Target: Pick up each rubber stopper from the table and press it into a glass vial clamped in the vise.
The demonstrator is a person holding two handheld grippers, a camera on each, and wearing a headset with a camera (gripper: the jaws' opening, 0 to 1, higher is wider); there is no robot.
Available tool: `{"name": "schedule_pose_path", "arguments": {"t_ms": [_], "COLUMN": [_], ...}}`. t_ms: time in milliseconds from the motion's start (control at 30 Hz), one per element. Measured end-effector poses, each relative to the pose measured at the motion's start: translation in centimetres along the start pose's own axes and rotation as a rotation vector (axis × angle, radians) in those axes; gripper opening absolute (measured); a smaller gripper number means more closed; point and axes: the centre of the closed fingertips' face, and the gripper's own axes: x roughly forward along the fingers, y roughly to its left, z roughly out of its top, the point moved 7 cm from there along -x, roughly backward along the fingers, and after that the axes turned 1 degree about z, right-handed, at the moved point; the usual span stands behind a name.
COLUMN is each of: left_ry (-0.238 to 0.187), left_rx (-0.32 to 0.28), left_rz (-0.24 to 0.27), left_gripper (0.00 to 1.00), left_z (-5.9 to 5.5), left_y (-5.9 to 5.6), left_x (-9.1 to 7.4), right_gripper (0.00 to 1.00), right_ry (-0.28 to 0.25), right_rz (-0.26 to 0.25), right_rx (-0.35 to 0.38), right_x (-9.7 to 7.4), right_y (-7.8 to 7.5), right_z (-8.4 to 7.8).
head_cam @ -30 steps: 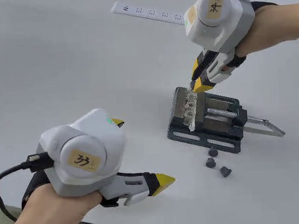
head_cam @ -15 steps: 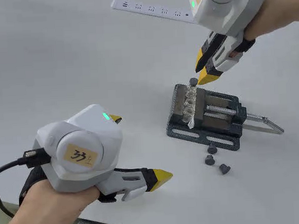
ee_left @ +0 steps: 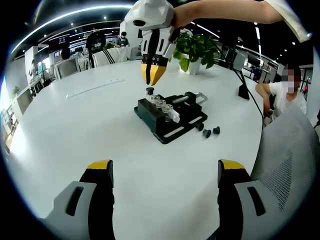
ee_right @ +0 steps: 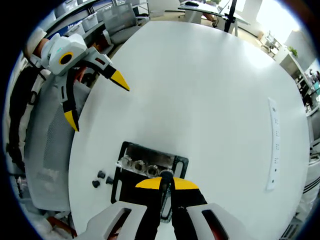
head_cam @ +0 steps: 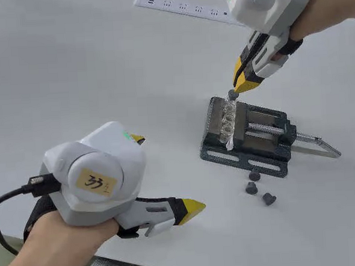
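While the right gripper (head_cam: 241, 87) hangs closed, empty, above the stopper (head_cam: 232, 94) on the end vial (head_cam: 230, 103) — straight below its tips — three stoppers (head_cam: 257, 187) lie beside the vise (head_cam: 269, 145); left gripper (ee_left: 165, 165) gapes, empty.

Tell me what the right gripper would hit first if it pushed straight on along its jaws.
Most likely the rubber stopper atop the end vial in the vise, just ahead of the shut tips of the right gripper; whether they touch is unclear.

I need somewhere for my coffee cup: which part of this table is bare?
Bare: the white tabletop between the white power strip and the black metal vise. Crowded: beside the vise, where three dark rubber stoppers lie.
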Motion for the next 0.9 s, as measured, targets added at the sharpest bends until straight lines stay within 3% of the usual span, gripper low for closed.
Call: {"name": "schedule_pose_path", "arguments": {"t_ms": [300, 900], "left_ry": [0.005, 0.013], "left_rx": [-0.005, -0.014], "left_rz": [-0.003, -0.006], "left_gripper": [0.84, 0.84], "left_z": [-0.22, -0.60], "left_y": [-0.01, -0.04], "left_x": [0.09, 0.18], "right_gripper": [0.02, 0.00], "right_ry": [0.001, 0.004], "right_rz": [0.009, 0.013], "right_rx": [-0.002, 0.002], "right_x": [0.45, 0.71], "right_y": [-0.64, -0.32], "right_z": [-0.09, -0.06]}}
